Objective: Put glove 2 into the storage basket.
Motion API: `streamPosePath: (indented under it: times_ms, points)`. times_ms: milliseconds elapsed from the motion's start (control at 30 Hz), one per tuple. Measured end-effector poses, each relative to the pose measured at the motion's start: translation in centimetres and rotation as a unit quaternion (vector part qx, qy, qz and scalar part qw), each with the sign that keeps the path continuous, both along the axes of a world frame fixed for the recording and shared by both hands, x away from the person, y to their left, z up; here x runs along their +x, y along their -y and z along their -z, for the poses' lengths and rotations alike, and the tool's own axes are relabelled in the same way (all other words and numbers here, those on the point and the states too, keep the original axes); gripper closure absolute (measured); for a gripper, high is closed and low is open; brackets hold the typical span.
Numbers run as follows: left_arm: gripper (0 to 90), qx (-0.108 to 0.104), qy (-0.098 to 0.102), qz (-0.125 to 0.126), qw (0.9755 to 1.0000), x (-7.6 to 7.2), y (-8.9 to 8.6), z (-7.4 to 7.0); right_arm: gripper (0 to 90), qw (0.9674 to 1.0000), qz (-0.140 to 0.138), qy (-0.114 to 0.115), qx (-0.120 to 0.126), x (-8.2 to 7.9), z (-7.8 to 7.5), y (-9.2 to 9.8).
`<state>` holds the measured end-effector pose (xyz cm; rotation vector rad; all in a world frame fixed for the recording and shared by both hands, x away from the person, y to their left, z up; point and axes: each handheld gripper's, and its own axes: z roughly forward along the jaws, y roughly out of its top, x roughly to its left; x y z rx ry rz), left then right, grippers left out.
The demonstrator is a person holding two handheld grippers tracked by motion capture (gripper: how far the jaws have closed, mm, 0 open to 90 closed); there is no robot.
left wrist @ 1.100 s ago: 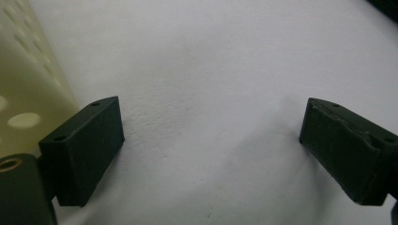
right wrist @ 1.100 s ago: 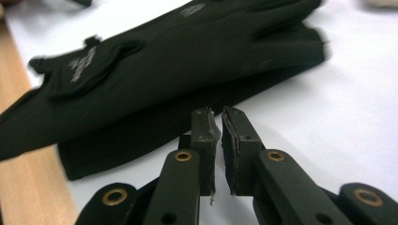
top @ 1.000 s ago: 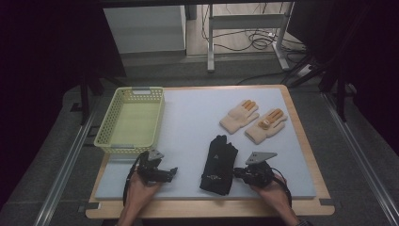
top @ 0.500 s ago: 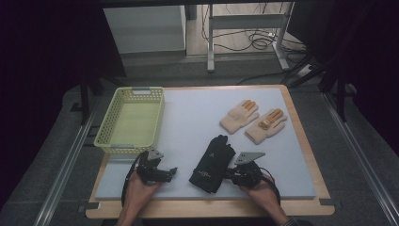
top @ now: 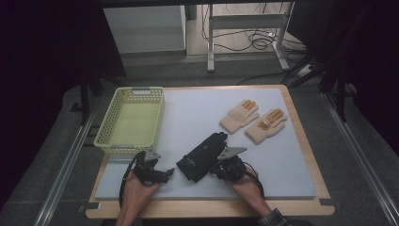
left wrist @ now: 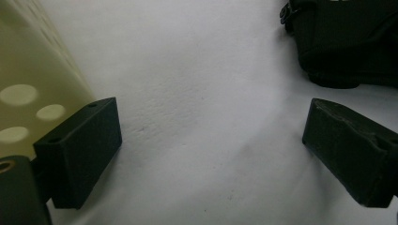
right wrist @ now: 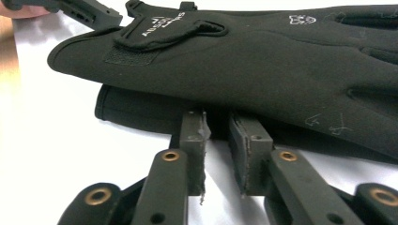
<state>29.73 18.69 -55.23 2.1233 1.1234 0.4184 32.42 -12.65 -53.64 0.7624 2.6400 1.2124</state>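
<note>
A pair of black gloves [top: 202, 157] lies stacked on the white mat near the front, one on top of the other [right wrist: 263, 61]. My right gripper [top: 216, 169] sits at their right edge. Its jaws [right wrist: 218, 126] stand a narrow gap apart with the tips at the lower glove's edge. They have just been opening and nothing is pinched between them. To the left, my left gripper [top: 170, 173] rests on the mat, open wide [left wrist: 211, 150] with only bare mat between its fingers. The gloves' cuff end [left wrist: 347, 42] lies just beyond it.
A yellow-green mesh basket [top: 104, 132] stands at the left, close beside the left gripper [left wrist: 33, 70]. Two tan knit gloves [top: 240, 116] [top: 266, 126] lie at the back right. The wooden table edge [top: 301, 207] frames the mat.
My right hand has slid left, and the black gloves have shifted left and turned with it. The left hand has stayed put.
</note>
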Motion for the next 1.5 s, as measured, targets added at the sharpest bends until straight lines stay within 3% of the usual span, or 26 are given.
streamPosePath:
  times_ms: [233, 500, 633, 733, 833, 867, 900, 967, 1033, 1267, 1400, 1500]
  points:
    - [5.5, -0.007, -0.003, -0.001, 1.0, 0.0, -0.1, 0.0, 62.7, 0.9996, 0.013, 0.017, -0.019, -0.5, -0.8, 1.9]
    - [5.4, -0.007, -0.004, -0.001, 1.0, 0.1, -0.1, 0.0, 49.2, 0.9961, 0.077, 0.038, -0.02, 0.1, -2.1, 7.0]
    - [5.3, -0.007, -0.005, -0.002, 1.0, 0.1, -0.1, 0.0, 39.6, 0.9922, 0.116, 0.042, -0.02, 0.6, -2.1, 9.6]
    - [5.3, -0.007, -0.005, 0.0, 1.0, 0.1, -0.1, 0.0, 32.2, 0.9868, 0.154, 0.043, -0.029, 0.9, -1.7, 11.9]
    - [5.1, -0.008, -0.006, 0.001, 0.9999, 0.1, -0.1, 0.0, 26.7, 0.9819, 0.18, 0.047, -0.034, 1.1, -1.3, 13.4]
    - [4.7, -0.008, -0.006, 0.001, 0.9999, 0.1, -0.1, 0.0, 26.7, 0.9819, 0.18, 0.047, -0.034, 1.1, -1.3, 13.4]
    - [3.5, -0.011, -0.01, 0.005, 0.9999, 0.2, -0.1, 0.1, 24.1, 0.9794, 0.191, 0.049, -0.042, 1.3, -1.1, 14.1]
    - [3.0, -0.01, -0.011, 0.006, 0.9999, 0.2, -0.1, 0.1, 21.6, 0.9783, 0.193, 0.051, -0.055, 1.5, -0.8, 14.5]
    - [2.9, -0.01, -0.011, 0.006, 0.9999, 0.2, -0.1, 0.0, 19.7, 0.9789, 0.195, 0.041, -0.046, 1.6, -0.6, 14.8]
    - [4.3, -0.006, -0.01, 0.01, 0.9999, 0.1, -0.2, -0.1, 17.5, 0.9782, 0.196, 0.045, -0.052, 1.6, -0.5, 14.7]
    - [5.3, 0.001, -0.018, 0.005, 0.9998, 0.1, -0.2, -0.8, 17.4, 0.9784, 0.196, 0.044, -0.051, 1.6, -0.5, 14.7]
    - [4.5, -0.011, -0.022, 0.019, 0.9995, -0.1, 0.1, -1.8, 17.4, 0.9783, 0.196, 0.044, -0.051, 1.6, -0.5, 14.7]
